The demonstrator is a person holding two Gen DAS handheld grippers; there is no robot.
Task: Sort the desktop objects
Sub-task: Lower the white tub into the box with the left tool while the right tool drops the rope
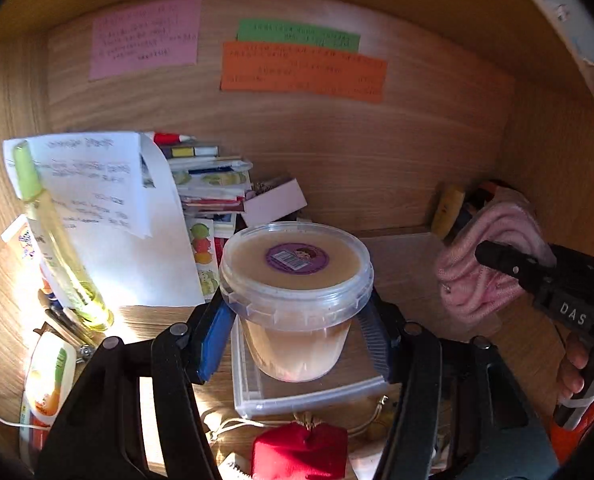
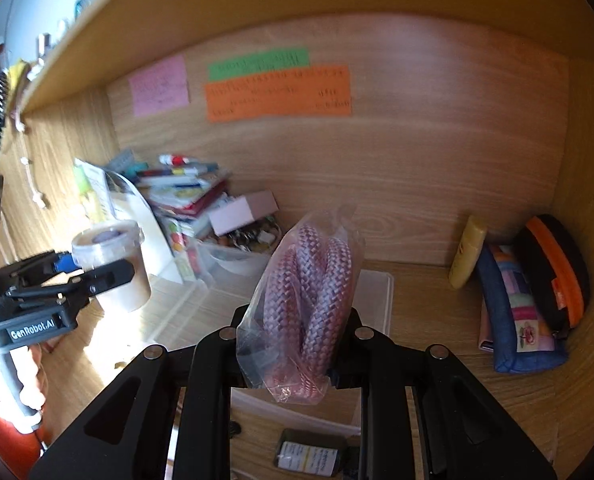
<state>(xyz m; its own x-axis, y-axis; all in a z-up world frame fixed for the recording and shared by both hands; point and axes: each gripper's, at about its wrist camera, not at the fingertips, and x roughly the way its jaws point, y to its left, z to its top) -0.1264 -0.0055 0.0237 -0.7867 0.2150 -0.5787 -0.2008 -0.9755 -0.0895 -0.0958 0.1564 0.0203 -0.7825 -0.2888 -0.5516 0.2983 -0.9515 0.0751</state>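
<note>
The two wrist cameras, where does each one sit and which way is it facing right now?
Left wrist: rides the left gripper, facing the desk's back wall; its fingers clamp a plastic tub; the right gripper shows at right.
Right wrist: rides the right gripper, same facing; it holds a bagged rope; the left gripper shows at left.
Shared: tub, rope, orange note.
</note>
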